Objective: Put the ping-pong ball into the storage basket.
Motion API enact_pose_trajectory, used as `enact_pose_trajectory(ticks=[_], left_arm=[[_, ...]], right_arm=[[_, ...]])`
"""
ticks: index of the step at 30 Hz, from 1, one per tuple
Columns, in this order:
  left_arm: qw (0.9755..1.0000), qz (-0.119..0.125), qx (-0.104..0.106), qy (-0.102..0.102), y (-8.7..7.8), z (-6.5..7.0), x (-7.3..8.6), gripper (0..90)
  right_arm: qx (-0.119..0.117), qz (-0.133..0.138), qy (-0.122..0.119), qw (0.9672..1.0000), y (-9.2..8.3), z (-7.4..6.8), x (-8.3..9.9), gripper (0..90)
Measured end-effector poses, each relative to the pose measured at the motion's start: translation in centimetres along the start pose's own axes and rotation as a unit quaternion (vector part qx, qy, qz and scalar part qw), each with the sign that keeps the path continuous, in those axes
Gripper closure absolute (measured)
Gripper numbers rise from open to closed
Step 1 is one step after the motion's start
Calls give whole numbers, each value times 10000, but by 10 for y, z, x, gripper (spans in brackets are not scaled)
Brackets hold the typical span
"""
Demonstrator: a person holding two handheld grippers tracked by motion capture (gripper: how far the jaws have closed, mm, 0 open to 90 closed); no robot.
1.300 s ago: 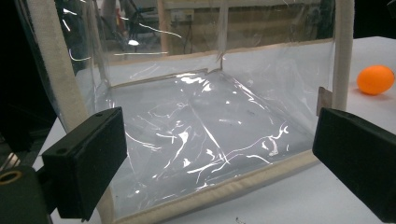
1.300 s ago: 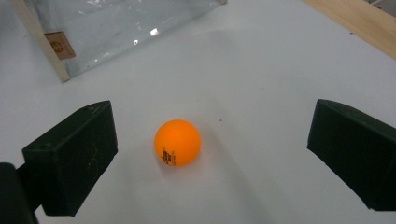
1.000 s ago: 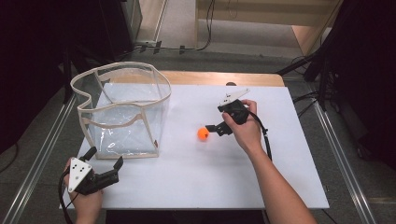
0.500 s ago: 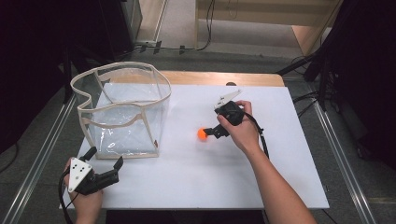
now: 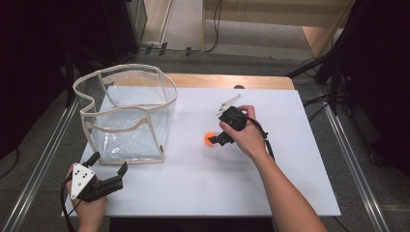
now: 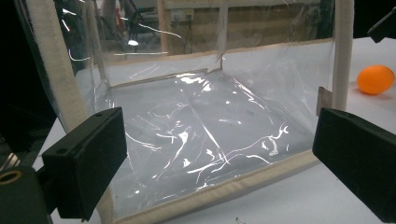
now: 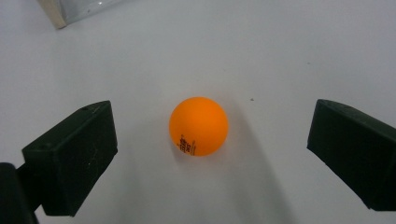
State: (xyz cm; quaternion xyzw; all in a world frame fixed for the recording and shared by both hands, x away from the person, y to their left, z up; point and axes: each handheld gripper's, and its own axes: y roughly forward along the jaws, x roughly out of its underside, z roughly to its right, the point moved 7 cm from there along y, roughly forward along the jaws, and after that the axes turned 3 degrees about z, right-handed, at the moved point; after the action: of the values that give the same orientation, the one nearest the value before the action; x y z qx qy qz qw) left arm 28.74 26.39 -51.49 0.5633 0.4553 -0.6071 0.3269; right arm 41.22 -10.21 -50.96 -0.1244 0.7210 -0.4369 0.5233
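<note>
1. Between my right gripper's (image 7: 212,154) wide-open jaws sits the orange ball (image 7: 198,126), on the table (image 5: 290,159), not yet gripped.
2. Left gripper (image 5: 107,170) waits open near the clear bag (image 5: 125,111).
3. Grab, lift, likely bagging: all ahead.

One orange ping-pong ball (image 7: 198,126) on table. One clear plastic bag with cream fabric trim (image 5: 126,114), standing open. One white table (image 5: 290,125). Two handheld grippers: left gripper (image 5: 107,171) and right gripper (image 5: 217,139), two black jaws each. Two hands, one per gripper. One grey three-cornered plate (image 5: 80,180), on left gripper.
</note>
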Motion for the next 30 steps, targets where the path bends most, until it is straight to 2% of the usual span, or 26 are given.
enact_pose_trajectory(ticks=[11, 18, 25, 27, 28, 29, 30], left_arm=[[10000, -1, 6, -4, 0, 0, 0, 36], [10000, 0, 6, -4, 0, 0, 0, 36], [10000, 0, 1, -8, 0, 0, 0, 36], [10000, -3, 4, -5, 0, 0, 0, 36], [10000, -2, 8, -7, 0, 0, 0, 36], [10000, -2, 8, -7, 0, 0, 0, 36], [10000, 1, 8, -12, 0, 0, 0, 36]], right_arm=[[-99, -409, -122, 9990, 12, -4, 2, 0], [-133, -545, -81, 9984, 16, -6, 3, 1], [-198, -758, -226, 9967, 25, -9, 3, 2], [-179, -789, -192, 9965, 25, -10, 3, 3], [-124, -798, -205, 9965, 27, -9, 3, 122], [-124, -798, -205, 9965, 27, -9, 3, 122], [-43, -806, -246, 9964, 28, -8, 3, 159]])
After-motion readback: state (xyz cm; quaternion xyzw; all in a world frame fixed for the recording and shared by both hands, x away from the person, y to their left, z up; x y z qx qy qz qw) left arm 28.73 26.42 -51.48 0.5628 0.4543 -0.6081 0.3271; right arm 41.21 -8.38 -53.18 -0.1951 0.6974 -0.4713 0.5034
